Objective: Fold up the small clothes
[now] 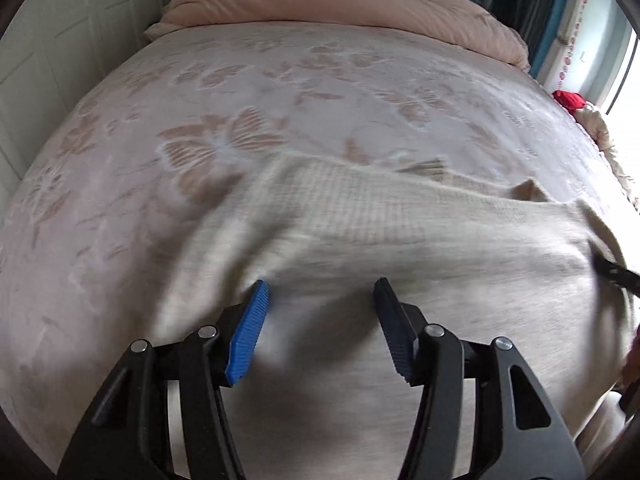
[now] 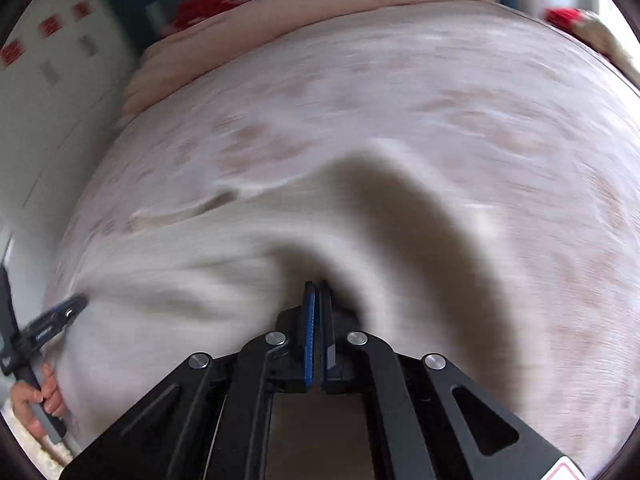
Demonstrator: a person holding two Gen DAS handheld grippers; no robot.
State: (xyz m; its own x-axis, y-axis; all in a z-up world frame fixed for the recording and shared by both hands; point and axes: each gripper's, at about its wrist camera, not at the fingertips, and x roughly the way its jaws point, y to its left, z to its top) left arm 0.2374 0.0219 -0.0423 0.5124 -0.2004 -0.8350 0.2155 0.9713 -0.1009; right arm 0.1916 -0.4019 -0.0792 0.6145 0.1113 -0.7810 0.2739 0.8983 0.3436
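A cream knitted garment lies spread on the bed, blurred by motion. My left gripper is open, its blue and black pads just above the cloth's near part, holding nothing. My right gripper is shut on a fold of the same garment, which rises in a raised ridge from the fingers. The right gripper's tip also shows in the left wrist view at the cloth's right edge. The left gripper shows in the right wrist view at far left, held in a hand.
The bed has a pale pink floral bedspread. A folded pink quilt lies along the far end. White cupboard doors stand at left. Red cloth and a window are at right.
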